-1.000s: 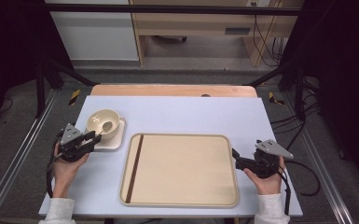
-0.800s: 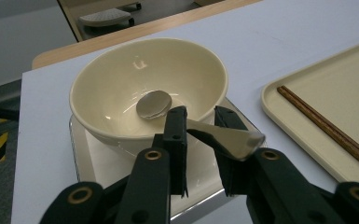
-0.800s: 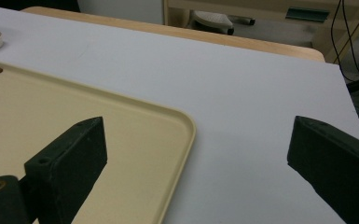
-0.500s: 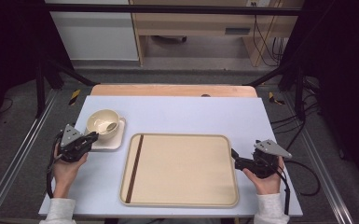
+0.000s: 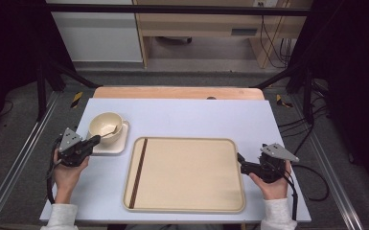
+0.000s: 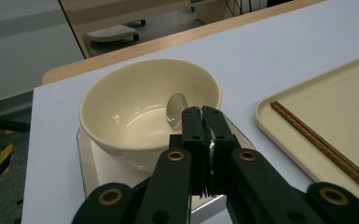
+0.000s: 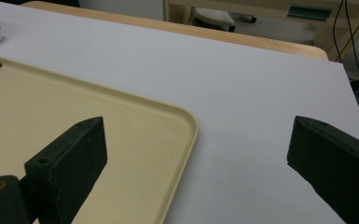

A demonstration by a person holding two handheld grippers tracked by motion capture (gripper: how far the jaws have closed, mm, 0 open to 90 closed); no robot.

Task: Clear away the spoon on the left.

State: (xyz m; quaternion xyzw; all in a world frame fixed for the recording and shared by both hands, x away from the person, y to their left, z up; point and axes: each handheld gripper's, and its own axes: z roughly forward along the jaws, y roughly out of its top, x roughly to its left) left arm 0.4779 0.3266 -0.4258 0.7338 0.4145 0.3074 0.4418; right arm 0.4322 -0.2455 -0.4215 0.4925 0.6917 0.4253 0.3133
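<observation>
High view, surface: a pale blue bench (image 5: 187,117) with a wooden strip along its far edge; grey floor, dark frame legs and a wooden desk beyond it.
High view, things: a cream bowl (image 5: 105,127) on a square white plate (image 5: 121,143) at the left; a beige tray (image 5: 184,175) in the middle, with brown chopsticks (image 5: 138,172) along its left side.
High view, hands: the left hand (image 5: 66,171) holds the left tool (image 5: 95,140) level, pointing at the bowl; the right hand (image 5: 270,184) holds the right tool (image 5: 239,159) at the tray's right rim.
Left gripper view: the left tool (image 6: 201,112) has just been closing and now clamps the handle of a metal spoon (image 6: 176,108), whose head lies inside the bowl (image 6: 135,105); the handle is mostly hidden between the jaws, so the grip is probably near its end.
Right gripper view: the right tool (image 7: 196,140) stands wide open, empty, above the tray's corner (image 7: 186,122) and the bare bench (image 7: 242,93).
</observation>
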